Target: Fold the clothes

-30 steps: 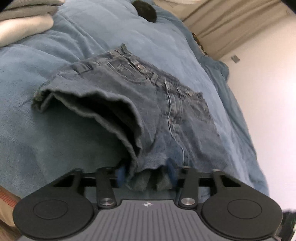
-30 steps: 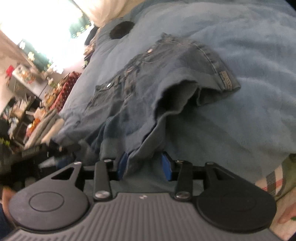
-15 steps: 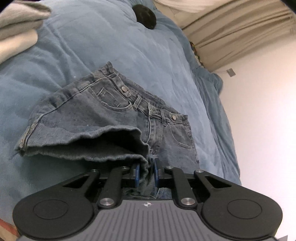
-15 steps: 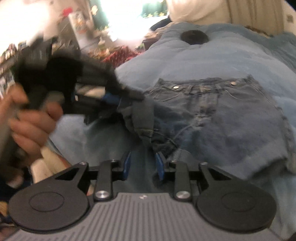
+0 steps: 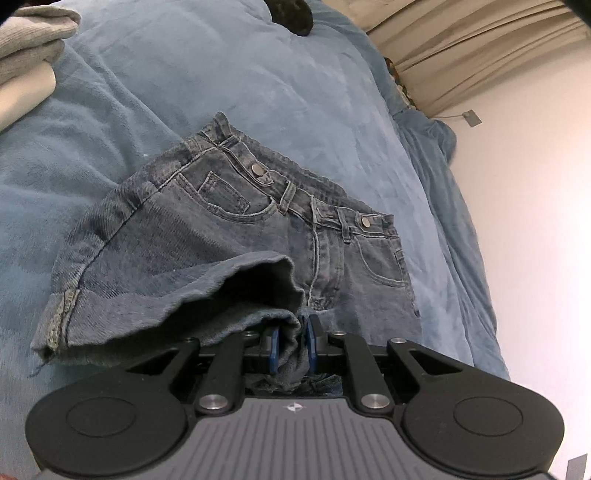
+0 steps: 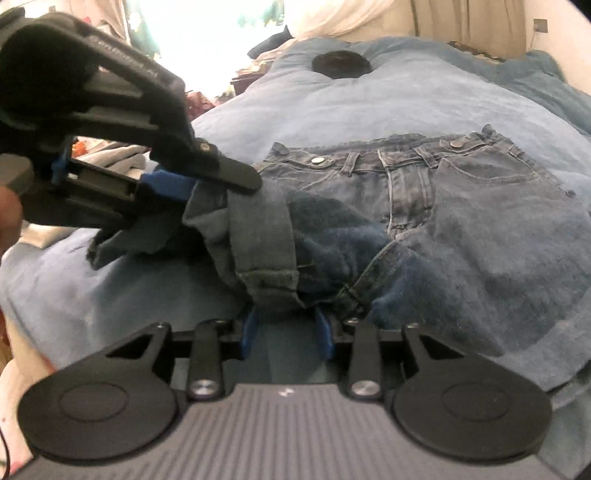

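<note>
One pair of denim shorts, blue, lies front side up on a bed covered by a blue blanket, waistband toward the far end, two metal buttons showing along it. Left gripper: jaws closed tight on a bunch of denim at the hem of one leg; that leg opening gapes just beyond the blue pads. In the right wrist view the same gripper enters from the left, holding a folded-over cuff lifted off the blanket. Right gripper: jaws have just been opening, part-spread, with the denim near the crotch seam hanging between them; whether the pads press on the cloth cannot be told. One dark round item rests on the blanket at the far end, well apart from the shorts. One stack of pale folded cloth sits at the upper left of the left wrist view. Beige curtains and a white wall stand beyond the bed.
</note>
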Demonstrator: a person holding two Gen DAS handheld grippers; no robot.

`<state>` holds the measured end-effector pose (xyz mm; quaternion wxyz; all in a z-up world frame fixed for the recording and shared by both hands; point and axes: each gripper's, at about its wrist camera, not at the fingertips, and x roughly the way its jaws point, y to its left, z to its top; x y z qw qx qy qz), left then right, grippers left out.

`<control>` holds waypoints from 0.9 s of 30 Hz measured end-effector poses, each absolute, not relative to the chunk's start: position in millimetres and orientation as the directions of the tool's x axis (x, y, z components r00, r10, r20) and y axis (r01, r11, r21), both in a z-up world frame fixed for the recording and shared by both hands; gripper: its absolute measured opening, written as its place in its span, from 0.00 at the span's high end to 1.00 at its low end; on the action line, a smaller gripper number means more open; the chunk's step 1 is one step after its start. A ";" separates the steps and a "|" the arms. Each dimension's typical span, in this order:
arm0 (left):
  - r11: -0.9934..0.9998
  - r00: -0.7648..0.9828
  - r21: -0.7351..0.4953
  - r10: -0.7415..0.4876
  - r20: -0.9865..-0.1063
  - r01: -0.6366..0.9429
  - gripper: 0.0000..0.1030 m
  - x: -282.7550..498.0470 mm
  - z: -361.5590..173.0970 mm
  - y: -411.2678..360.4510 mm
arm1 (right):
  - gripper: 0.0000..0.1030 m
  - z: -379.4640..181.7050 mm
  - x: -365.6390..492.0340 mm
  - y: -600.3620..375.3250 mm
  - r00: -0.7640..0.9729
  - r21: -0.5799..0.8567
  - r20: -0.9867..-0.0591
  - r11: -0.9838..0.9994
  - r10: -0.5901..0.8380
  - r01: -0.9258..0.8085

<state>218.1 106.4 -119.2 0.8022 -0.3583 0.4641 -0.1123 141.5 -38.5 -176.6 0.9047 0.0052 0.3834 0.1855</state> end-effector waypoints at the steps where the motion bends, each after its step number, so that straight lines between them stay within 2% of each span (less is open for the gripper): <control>1: 0.717 0.543 -0.679 -0.511 -0.666 -0.158 0.87 220.3 -121.1 107.3 | 0.62 -177.5 141.7 -35.7 0.641 0.140 -0.694 0.934 0.329 -0.328; 3: 0.713 0.540 -0.680 -0.510 -0.670 -0.172 0.87 224.7 -125.7 109.4 | 0.63 -181.3 141.8 -30.5 0.643 0.110 -0.702 0.939 0.305 -0.325; 6: 0.699 0.532 -0.688 -0.514 -0.673 -0.195 0.87 228.8 -133.5 113.5 | 0.82 -184.7 140.6 -25.4 0.654 0.089 -0.704 0.948 0.277 -0.306; 9: 0.689 0.528 -0.693 -0.517 -0.674 -0.210 0.87 227.2 -135.6 117.8 | 0.90 -175.4 129.5 -33.5 0.642 0.118 -0.701 0.938 0.310 -0.325; 14: 0.759 0.504 -0.644 -0.520 -0.690 -0.099 0.86 205.2 -117.0 104.9 | 0.92 -143.5 99.2 -61.8 0.565 0.149 -0.722 0.887 0.400 -0.437; 19: 0.857 0.496 -0.513 -0.466 -0.733 0.046 0.85 163.7 -109.8 81.1 | 0.92 -122.5 91.4 -83.9 0.400 0.226 -0.785 0.820 0.473 -0.525; 22: 0.876 0.494 -0.480 -0.437 -0.752 0.045 0.85 147.2 -123.0 78.0 | 0.92 -132.8 85.3 -82.4 0.350 0.198 -0.827 0.811 0.439 -0.550; 27: 0.917 0.534 -0.396 -0.363 -0.763 0.058 0.85 129.2 -135.0 75.1 | 0.92 -152.8 81.1 -82.1 0.337 0.208 -0.842 0.831 0.421 -0.517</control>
